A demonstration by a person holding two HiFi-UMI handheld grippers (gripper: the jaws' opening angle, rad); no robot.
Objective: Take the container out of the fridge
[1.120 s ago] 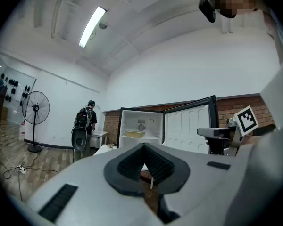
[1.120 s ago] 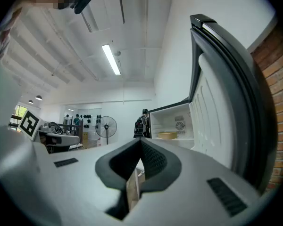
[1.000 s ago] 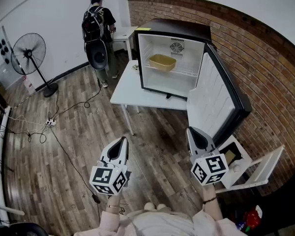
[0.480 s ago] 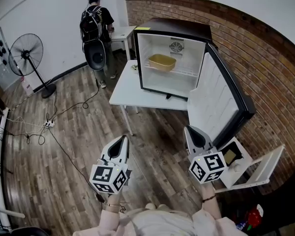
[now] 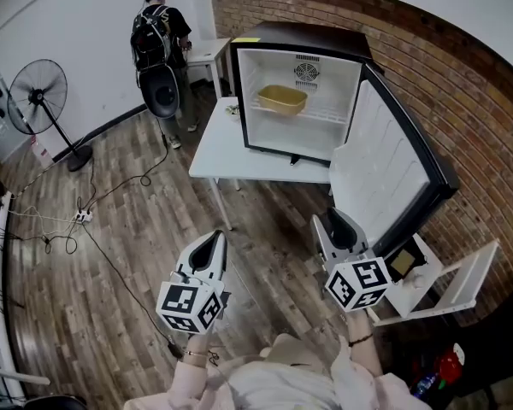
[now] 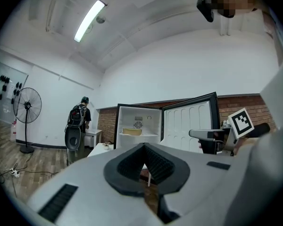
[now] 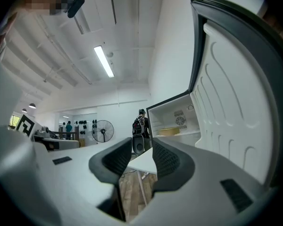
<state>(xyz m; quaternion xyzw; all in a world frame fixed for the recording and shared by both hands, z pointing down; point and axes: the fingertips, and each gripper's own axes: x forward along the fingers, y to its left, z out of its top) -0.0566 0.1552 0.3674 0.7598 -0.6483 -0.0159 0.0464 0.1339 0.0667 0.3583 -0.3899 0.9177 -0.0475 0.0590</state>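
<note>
The left gripper (image 5: 210, 248) has its jaws together, empty; the right gripper (image 5: 337, 225) is opening its jaws with nothing between them. Far off toward twelve o'clock, the tan container (image 5: 282, 99) sits on a shelf in the open fridge (image 5: 301, 51), mouth up, long axis running nine to three.

Brick wall (image 5: 470, 84) curving along right, white wall (image 5: 77, 24) running left. Wood-plank floor (image 5: 111, 263) spreading throughout, power strip (image 5: 84, 216) lying on it. Pedestal fan (image 5: 38, 97) standing beside white wall. White table (image 5: 222, 148) standing centre. Fluorescent tube (image 6: 89, 20) glowing overhead.
</note>
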